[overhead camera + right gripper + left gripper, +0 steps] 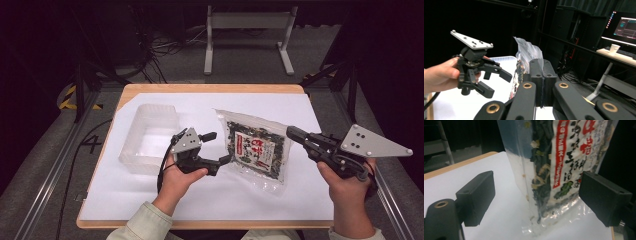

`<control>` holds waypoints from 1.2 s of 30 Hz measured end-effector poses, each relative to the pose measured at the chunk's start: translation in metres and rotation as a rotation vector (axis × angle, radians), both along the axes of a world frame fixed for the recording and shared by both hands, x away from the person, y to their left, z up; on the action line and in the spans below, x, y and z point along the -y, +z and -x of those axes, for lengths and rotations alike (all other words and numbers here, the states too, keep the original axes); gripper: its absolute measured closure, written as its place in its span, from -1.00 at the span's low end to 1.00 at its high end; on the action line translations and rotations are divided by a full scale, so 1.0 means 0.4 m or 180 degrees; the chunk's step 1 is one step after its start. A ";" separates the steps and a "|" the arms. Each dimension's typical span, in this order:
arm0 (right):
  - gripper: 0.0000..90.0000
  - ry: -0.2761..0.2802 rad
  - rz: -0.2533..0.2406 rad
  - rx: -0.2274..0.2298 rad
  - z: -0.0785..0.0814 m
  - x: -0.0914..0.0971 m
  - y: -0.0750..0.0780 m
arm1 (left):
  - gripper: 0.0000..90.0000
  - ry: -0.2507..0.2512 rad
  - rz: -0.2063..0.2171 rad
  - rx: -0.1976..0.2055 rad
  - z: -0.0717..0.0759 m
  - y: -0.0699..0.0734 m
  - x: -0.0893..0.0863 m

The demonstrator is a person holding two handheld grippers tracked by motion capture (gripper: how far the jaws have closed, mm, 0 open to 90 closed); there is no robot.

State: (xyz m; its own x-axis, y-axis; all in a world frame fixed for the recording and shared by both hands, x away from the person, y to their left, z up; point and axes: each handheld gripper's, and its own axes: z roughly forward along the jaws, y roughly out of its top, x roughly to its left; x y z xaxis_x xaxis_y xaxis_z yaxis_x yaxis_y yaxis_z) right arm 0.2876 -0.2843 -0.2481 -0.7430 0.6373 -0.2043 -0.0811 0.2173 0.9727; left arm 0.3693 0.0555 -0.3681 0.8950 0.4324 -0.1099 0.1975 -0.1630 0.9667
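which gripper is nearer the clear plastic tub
Left. The left gripper is just right of the clear plastic tub, open toward the seaweed bag. The right gripper is beyond the bag, shut on its far edge.

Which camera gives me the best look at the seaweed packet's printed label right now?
The left gripper view: the seaweed packet stands close between the open jaws, its red label large. The high view shows the whole packet, with the label small. The right gripper view catches just its crinkled top edge behind the shut jaws.
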 end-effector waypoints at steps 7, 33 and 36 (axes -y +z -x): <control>1.00 0.0129 -0.0055 -0.0015 0.003 -0.017 0.000 | -0.70 -0.0083 0.0064 -0.0005 -0.001 -0.003 0.003; 1.00 0.0393 -0.0348 -0.0083 -0.031 -0.031 -0.030 | 0.15 -0.0380 0.0252 0.0499 0.029 0.013 -0.005; 1.00 0.0340 -0.0298 -0.0053 -0.034 -0.034 -0.034 | 0.26 -0.0409 0.0219 0.0555 0.034 0.019 -0.007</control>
